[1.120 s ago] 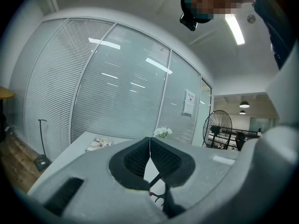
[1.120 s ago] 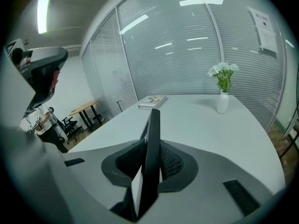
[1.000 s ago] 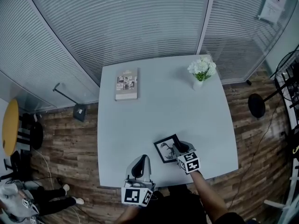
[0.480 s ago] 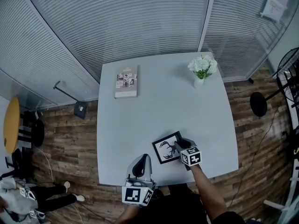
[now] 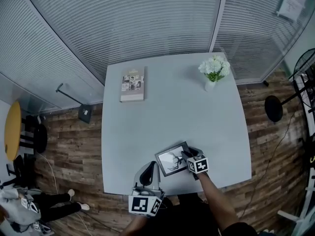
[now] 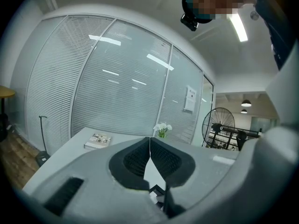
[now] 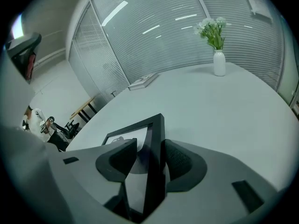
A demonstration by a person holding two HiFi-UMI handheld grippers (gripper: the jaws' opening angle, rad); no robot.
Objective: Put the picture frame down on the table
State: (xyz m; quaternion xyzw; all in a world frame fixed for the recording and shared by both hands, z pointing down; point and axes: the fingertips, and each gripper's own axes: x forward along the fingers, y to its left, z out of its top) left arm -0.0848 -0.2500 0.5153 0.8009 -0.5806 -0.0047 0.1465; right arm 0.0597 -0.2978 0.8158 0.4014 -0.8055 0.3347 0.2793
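Note:
The black picture frame [image 5: 172, 159] with a deer print lies low over the near part of the white table [image 5: 172, 107], its face turned up. My right gripper [image 5: 186, 155] is at the frame's right edge. In the right gripper view the frame's black edge [image 7: 154, 139] stands between the jaws of the right gripper [image 7: 150, 155]. The jaws have just been opening, and the left pad stands off the glass. My left gripper [image 5: 148, 168] hovers at the table's near edge, left of the frame. Its pads [image 6: 140, 157] meet with nothing between them.
A book [image 5: 133, 86] lies at the table's far left. A white vase of flowers [image 5: 213, 70] stands at the far right. Glass walls with blinds close the back. A standing fan [image 6: 219, 125] is to the right, and a person [image 5: 29, 210] sits on the floor at lower left.
The frame has tipped down to a flatter lie and shifted a little left. My right gripper has sunk with it and its jaws have widened. The left gripper has stayed put.

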